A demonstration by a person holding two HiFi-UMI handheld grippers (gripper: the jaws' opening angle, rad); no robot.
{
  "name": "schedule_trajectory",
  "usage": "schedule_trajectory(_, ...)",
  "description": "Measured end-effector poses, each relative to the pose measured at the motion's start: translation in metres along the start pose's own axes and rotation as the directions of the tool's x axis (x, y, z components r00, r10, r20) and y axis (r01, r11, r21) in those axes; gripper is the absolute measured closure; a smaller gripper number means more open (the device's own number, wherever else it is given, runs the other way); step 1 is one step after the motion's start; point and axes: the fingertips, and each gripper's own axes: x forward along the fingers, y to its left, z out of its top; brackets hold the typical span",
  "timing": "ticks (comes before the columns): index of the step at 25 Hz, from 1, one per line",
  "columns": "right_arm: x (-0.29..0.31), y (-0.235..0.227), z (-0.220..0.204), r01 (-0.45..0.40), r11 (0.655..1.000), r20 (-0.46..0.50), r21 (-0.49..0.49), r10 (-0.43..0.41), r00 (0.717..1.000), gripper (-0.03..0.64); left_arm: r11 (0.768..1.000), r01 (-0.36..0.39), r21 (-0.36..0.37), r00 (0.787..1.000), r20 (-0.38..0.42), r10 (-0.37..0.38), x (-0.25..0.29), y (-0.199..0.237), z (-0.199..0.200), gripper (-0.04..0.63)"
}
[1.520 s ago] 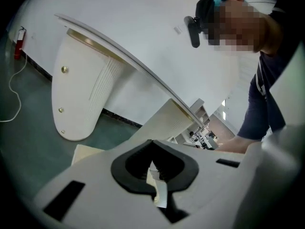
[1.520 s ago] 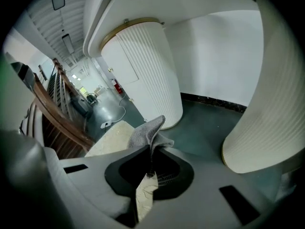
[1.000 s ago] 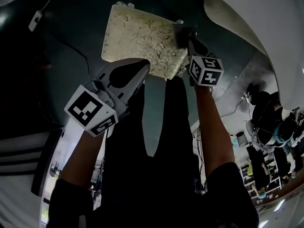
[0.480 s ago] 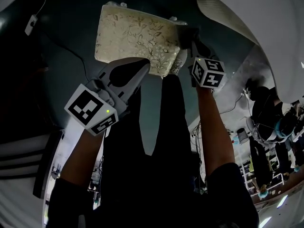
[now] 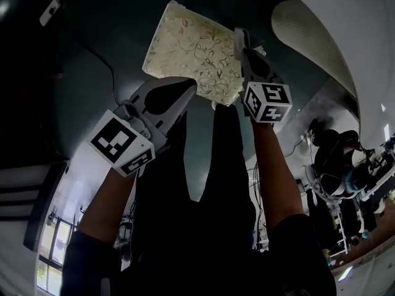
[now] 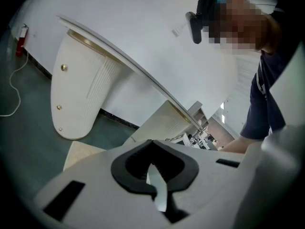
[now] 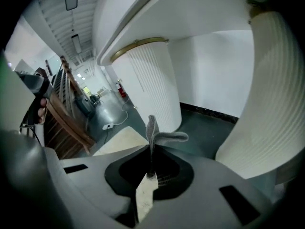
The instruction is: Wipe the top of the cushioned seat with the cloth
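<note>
The grey cloth (image 7: 156, 135) is pinched in the right tool (image 7: 149, 151) and mostly hidden in the head view, at the right edge of the cushioned seat (image 5: 196, 51). The left tool (image 5: 187, 90) is closed on nothing at the seat's near edge. Half a second ago the seat lay further left

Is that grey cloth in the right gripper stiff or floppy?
Probably floppy: the cloth folds over above the right gripper. Likely light, since a thin pinch holds it. It seems to have slight body, as its edge stands upright.
</note>
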Motion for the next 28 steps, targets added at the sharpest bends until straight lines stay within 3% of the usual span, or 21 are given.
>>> schedule_trajectory(5, 0.037, 0.082, 0.021, -0.092, 0.994, 0.008, -0.061, 0.093, 0.996, 0.584, 0.998, -0.052, -0.037, 0.998, 0.045, 0.054, -0.057, 0.028, -0.01, 0.588)
schedule_trajectory(16, 0.096, 0.204, 0.019, -0.248, 0.959, -0.074, -0.14, 0.239, 0.968, 0.584, 0.986, -0.131, -0.1, 0.985, 0.102, 0.141, -0.134, 0.084, -0.022, 0.589)
schedule_trajectory(21, 0.11, 0.221, 0.011, -0.252, 0.96, -0.099, -0.123, 0.241, 0.965, 0.584, 0.982, -0.143, -0.12, 0.982, 0.107, 0.156, -0.152, 0.093, -0.031, 0.589)
schedule_trajectory(28, 0.111, 0.198, -0.008, -0.198, 0.975, -0.133, -0.101, 0.184, 0.974, 0.584, 0.985, -0.131, -0.112, 0.986, 0.09, 0.141, -0.149, 0.093, -0.037, 0.588)
